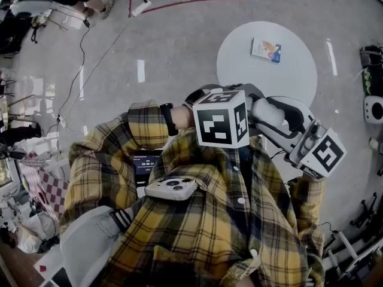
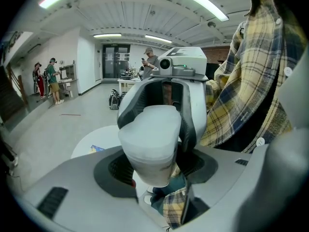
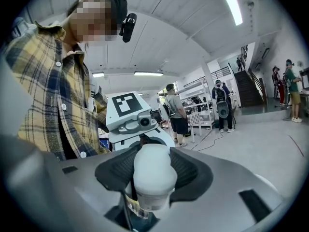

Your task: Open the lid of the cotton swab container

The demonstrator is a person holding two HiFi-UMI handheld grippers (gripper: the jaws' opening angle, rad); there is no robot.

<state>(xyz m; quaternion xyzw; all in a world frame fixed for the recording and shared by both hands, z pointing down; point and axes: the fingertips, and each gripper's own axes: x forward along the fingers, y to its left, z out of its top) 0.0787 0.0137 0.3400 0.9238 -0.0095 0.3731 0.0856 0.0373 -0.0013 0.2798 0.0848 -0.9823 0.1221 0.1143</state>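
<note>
The left tongs (image 2: 155,170) and the right tongs (image 3: 153,180) are clamping opposite ends of the white cotton swab container (image 2: 148,134), which seems not yet opened. Next, one is needing to pull while the other is holding firm.

Desk (image 1: 299,70): round, white, standing on the grey floor (image 1: 179,52).
Booklet (image 1: 266,49): small, colourful, lying flat on the desk.
Phone (image 1: 172,188): white, camera side up, against a yellow plaid shirt (image 1: 209,232).
Red line (image 1: 191,3): marked on the floor beyond the desk, with a white power strip (image 1: 141,8) near its left end.
Bystanders: one in a cap (image 2: 150,62) by a far work table, and one in dark shorts (image 3: 176,112).
Staircase (image 3: 248,88): at the far side of the hall.
</note>
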